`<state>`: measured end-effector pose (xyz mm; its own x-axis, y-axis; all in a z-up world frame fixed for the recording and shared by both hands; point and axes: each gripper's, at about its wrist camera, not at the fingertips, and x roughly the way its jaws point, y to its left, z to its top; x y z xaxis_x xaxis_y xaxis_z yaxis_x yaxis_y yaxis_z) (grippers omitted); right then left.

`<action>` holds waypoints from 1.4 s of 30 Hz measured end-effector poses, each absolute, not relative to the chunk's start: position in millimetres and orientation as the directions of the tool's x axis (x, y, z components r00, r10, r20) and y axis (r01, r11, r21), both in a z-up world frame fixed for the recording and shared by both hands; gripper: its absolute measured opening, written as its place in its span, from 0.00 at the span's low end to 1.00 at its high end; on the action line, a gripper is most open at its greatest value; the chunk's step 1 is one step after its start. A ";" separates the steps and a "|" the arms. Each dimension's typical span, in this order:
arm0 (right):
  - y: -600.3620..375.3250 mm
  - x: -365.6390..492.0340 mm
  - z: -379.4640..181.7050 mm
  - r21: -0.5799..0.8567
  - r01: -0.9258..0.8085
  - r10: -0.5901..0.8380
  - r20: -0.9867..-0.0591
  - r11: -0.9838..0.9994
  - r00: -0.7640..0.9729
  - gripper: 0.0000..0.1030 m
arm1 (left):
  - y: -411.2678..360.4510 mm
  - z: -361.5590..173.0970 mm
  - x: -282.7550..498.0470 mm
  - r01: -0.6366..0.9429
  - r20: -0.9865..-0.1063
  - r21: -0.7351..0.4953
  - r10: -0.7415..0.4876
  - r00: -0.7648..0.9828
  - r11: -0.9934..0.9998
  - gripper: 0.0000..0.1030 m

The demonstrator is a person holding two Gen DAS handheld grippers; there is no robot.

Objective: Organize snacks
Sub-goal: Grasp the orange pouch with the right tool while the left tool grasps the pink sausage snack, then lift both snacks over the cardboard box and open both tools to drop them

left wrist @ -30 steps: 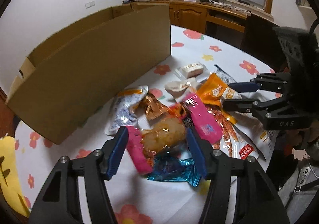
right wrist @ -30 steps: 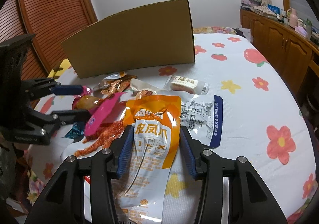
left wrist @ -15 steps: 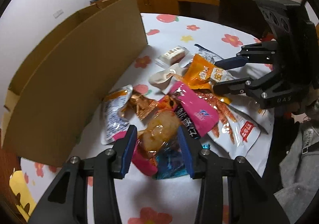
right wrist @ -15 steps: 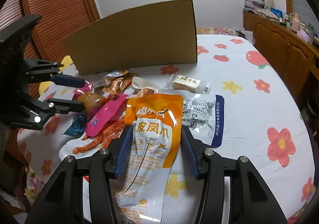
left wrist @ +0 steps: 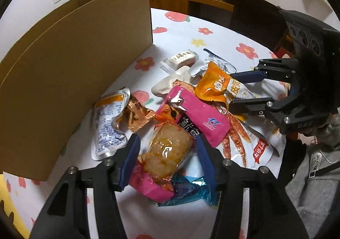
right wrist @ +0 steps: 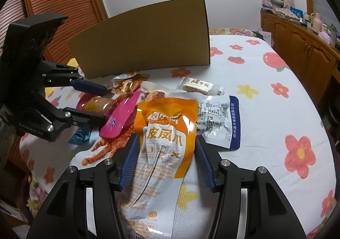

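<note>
Snack packets lie heaped on a flowered tablecloth [right wrist: 265,111] in front of an open cardboard box [left wrist: 74,58]. My left gripper [left wrist: 167,139] points down over a clear packet of brown food [left wrist: 167,149] with pink ends. The packet lies between the jaws, which are opening, and the pads do not press it. My right gripper [right wrist: 166,138] straddles an orange-and-white pouch [right wrist: 167,124]. Its jaws are opening too, with a slim gap at each pad. A pink packet [left wrist: 199,115] lies between the two grippers.
Also in the heap are a silver pouch [left wrist: 106,124], an orange foil pack [left wrist: 136,115], a white nougat bar [left wrist: 182,59], a bag of red sticks [left wrist: 240,139] and a blue wrapper [left wrist: 191,190]. Wooden cabinets [right wrist: 308,47] line the far wall.
My left gripper has sunk closer over the brown packet and tilted; its jaws narrowed on it, then widened again. The right gripper's jaws have spread slightly around the orange pouch; that hand stayed put.
</note>
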<state>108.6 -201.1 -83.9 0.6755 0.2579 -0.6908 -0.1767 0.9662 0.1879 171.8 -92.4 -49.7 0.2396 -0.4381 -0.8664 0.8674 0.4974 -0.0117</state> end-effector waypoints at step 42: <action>-189.0 119.0 -85.5 0.060 -0.238 0.200 -0.758 0.969 0.621 0.60 | -40.3 -52.6 162.2 0.706 -0.803 -0.082 -0.466 0.372 0.704 0.36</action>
